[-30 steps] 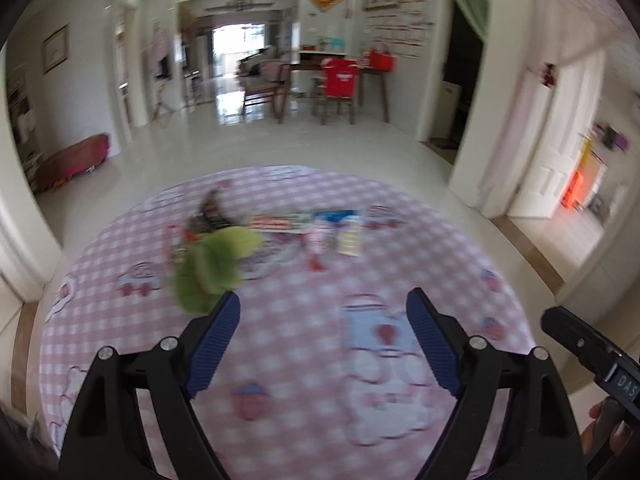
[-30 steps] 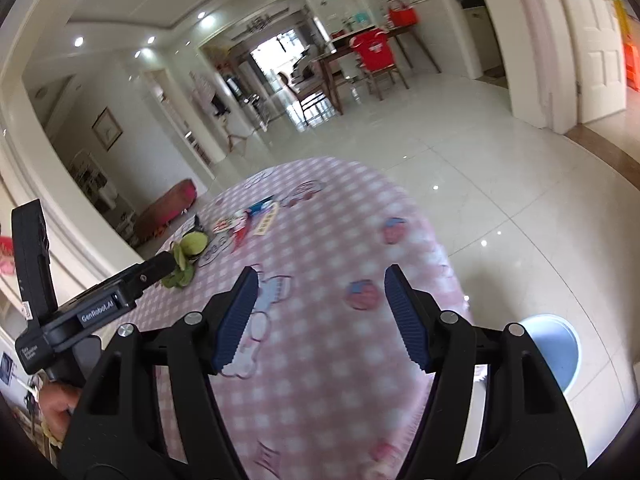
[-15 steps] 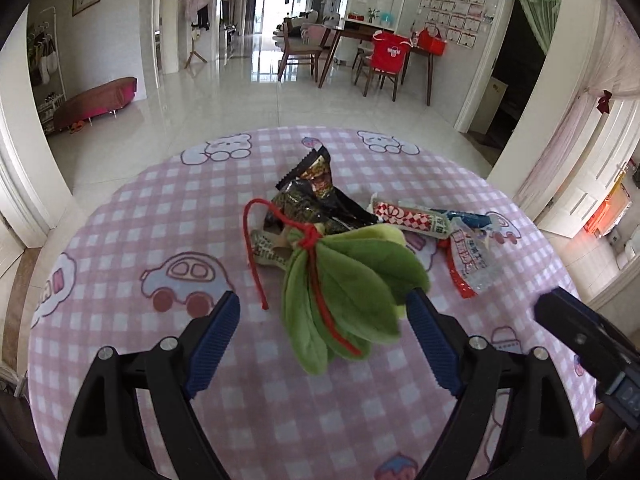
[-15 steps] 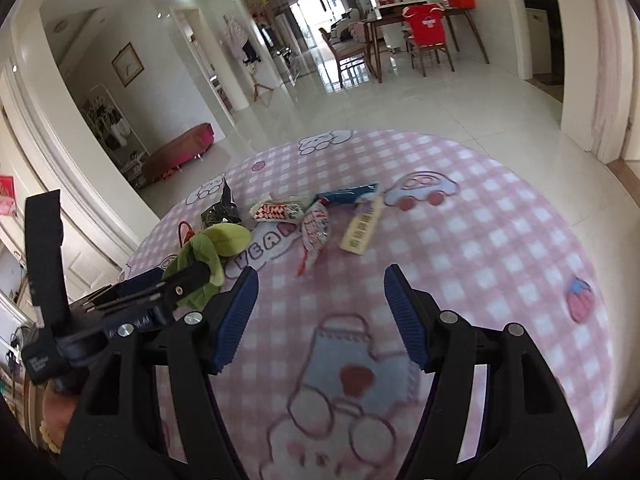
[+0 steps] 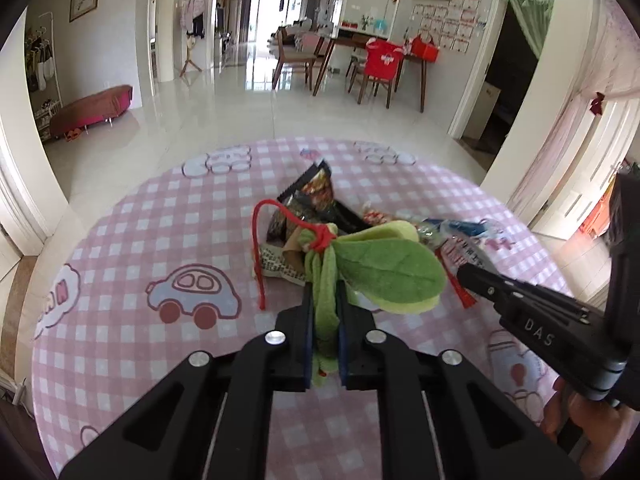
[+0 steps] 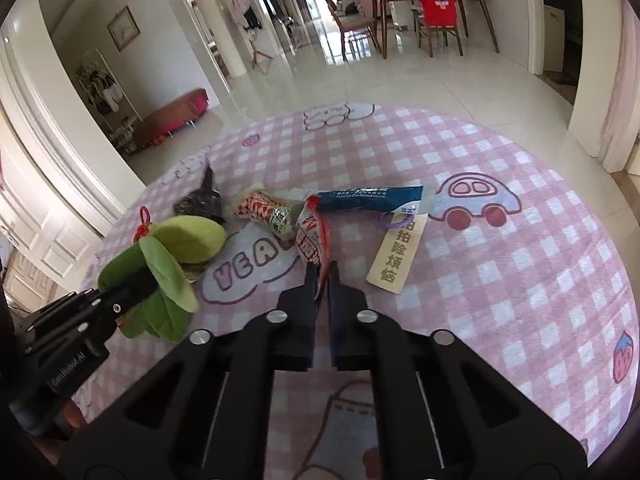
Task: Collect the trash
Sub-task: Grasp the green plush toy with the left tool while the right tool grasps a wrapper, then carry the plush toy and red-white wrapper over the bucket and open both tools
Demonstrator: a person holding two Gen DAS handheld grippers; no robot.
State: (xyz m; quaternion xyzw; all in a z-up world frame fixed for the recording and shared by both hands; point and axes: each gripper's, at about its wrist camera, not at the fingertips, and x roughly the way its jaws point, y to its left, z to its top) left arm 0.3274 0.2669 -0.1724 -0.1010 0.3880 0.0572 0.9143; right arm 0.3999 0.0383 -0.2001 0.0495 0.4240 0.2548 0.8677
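Note:
My left gripper [image 5: 324,300] is shut on the stem of a green plush leaf toy [image 5: 384,268] with a red cord, lying on the pink checked round table [image 5: 120,248]. My right gripper [image 6: 319,280] is shut on the near end of a red and white wrapper [image 6: 310,236]. Behind the toy lie a dark snack wrapper [image 5: 316,196] and a printed paper wrapper [image 5: 276,262]. In the right wrist view I also see the toy [image 6: 168,256], a red checked wrapper [image 6: 262,210], a blue wrapper [image 6: 368,198] and a beige tag [image 6: 396,258].
The right gripper's body [image 5: 540,320] reaches in from the right in the left wrist view. The left gripper's body [image 6: 68,332] shows at the left in the right wrist view. Beyond the table edge is shiny tiled floor [image 5: 248,104] with a dining table and chairs [image 5: 372,60] far back.
Both grippers moved forward and closed: the left on the plush leaf toy's stem, the right on the red and white wrapper. Both were open half a second ago.

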